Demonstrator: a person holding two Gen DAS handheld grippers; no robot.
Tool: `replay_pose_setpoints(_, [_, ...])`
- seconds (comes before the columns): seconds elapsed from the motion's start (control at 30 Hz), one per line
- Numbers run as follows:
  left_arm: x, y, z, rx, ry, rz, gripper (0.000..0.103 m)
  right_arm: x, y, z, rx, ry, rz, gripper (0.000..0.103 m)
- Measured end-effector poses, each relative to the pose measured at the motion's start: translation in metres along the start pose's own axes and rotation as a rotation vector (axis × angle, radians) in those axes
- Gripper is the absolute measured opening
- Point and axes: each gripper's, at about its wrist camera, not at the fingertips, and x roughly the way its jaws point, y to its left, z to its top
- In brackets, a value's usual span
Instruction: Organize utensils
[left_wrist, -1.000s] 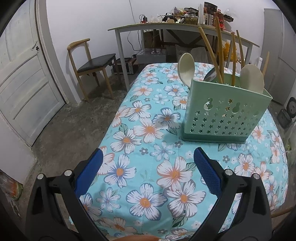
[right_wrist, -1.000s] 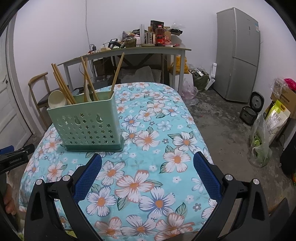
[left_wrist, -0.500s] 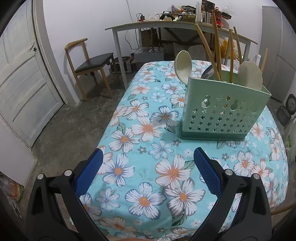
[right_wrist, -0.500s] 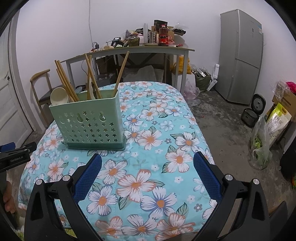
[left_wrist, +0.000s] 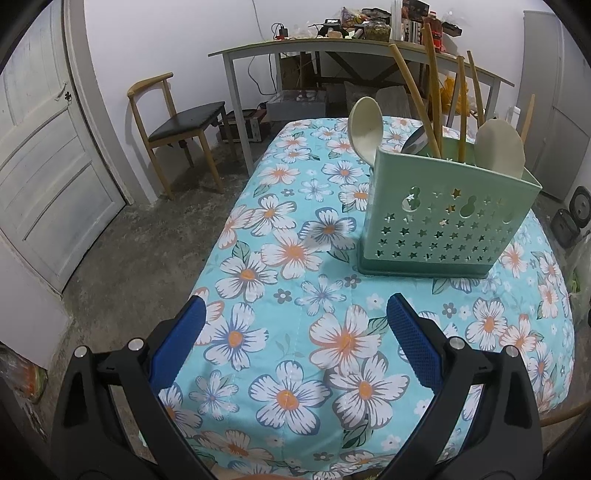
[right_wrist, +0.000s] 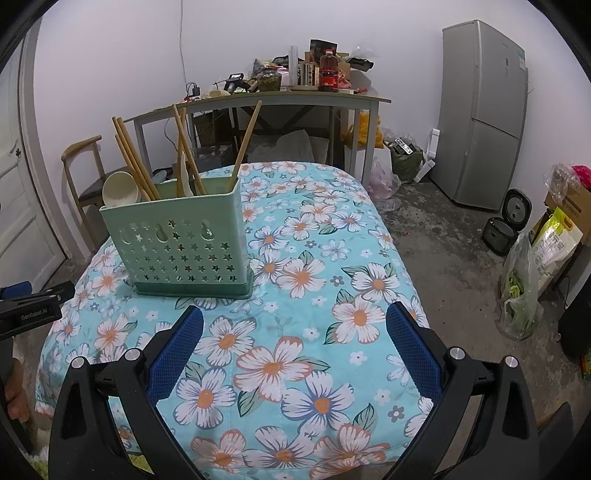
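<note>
A mint-green perforated utensil holder (left_wrist: 443, 218) stands on the floral tablecloth (left_wrist: 288, 280); it also shows in the right wrist view (right_wrist: 184, 243). It holds several wooden chopsticks (left_wrist: 432, 92) and two cream spoons (left_wrist: 364, 123), all upright or leaning. My left gripper (left_wrist: 295, 339) is open and empty, low over the near left part of the table. My right gripper (right_wrist: 295, 343) is open and empty, in front and to the right of the holder. The left gripper's body (right_wrist: 33, 308) shows at the left edge of the right wrist view.
A wooden chair (left_wrist: 177, 125) and a white door (left_wrist: 48, 166) are at the left. A cluttered grey desk (right_wrist: 280, 99) stands behind the table. A fridge (right_wrist: 484, 110), a rice cooker (right_wrist: 506, 221) and bags (right_wrist: 528, 288) are on the right.
Both grippers have drawn back and lifted slightly, so the holder sits a little farther off in both views. Both stay open and empty. The holder has not moved.
</note>
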Motion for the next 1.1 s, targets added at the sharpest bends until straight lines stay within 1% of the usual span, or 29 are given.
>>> replay_pose_setpoints(1.1, [0.0014,0.0007,-0.0009,-0.004,0.009,0.001,0.095,-0.0007,0.0001,-0.0007,-0.009,0.000,0.004,0.096])
